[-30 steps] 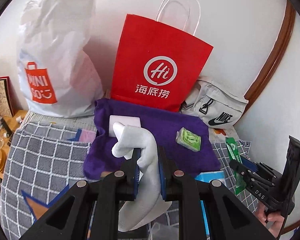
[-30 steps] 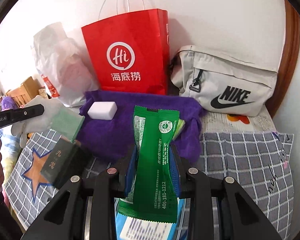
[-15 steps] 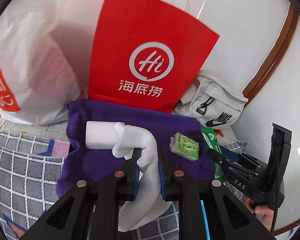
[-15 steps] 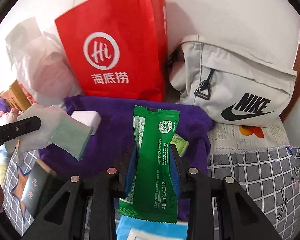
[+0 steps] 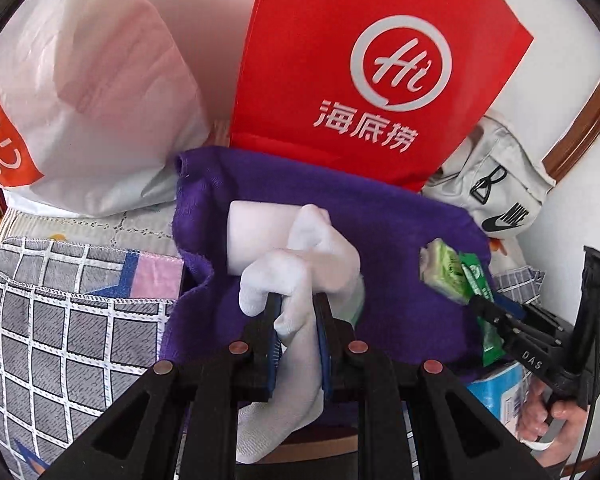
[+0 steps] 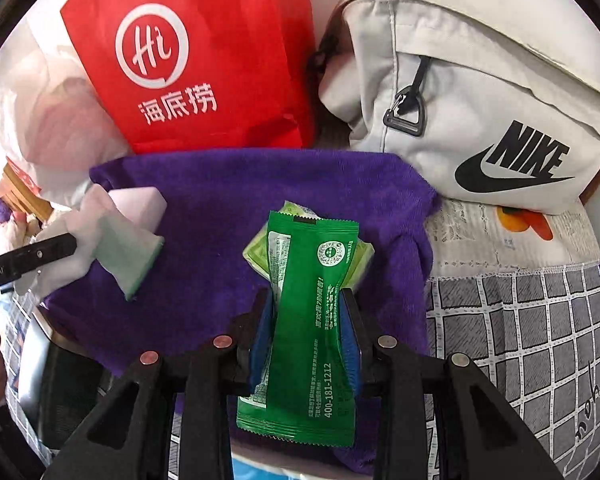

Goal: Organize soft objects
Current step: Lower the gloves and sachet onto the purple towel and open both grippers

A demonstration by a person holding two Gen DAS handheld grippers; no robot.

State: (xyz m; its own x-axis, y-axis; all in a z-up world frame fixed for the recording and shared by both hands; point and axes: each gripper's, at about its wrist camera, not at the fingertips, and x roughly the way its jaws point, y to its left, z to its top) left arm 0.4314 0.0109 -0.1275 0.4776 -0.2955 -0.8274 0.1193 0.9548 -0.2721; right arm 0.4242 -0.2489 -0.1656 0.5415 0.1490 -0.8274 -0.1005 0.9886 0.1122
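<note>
Left wrist view, bottom centre: the left gripper (image 5: 296, 320) is clamped on a white sock (image 5: 300, 276), whose bunched toe end hangs over the purple towel (image 5: 380, 216) in mid-frame. Just behind the sock, a white sponge block (image 5: 256, 232) lies on the towel, and a small light-green packet (image 5: 440, 272) sits toward the towel's right edge. In the right wrist view, the right gripper (image 6: 308, 316) is closed on a dark green sachet (image 6: 316, 320), held upright directly over that light-green packet (image 6: 260, 248).

Two items appear to be gathered on the towel already; the sock and the sachet are held above it and not yet set down, so the sorting looks roughly midway.

Farther back, a red paper bag (image 5: 380, 64) stands at the upper centre, a white plastic bag (image 5: 92, 92) upper left, and a grey Nike bag (image 6: 480, 100) upper right.

Whether the sock touches the towel cannot be told. Its lower end is cut off below the jaws. A blue-and-white pack (image 5: 496, 392) at the lower right is mostly hidden.
</note>
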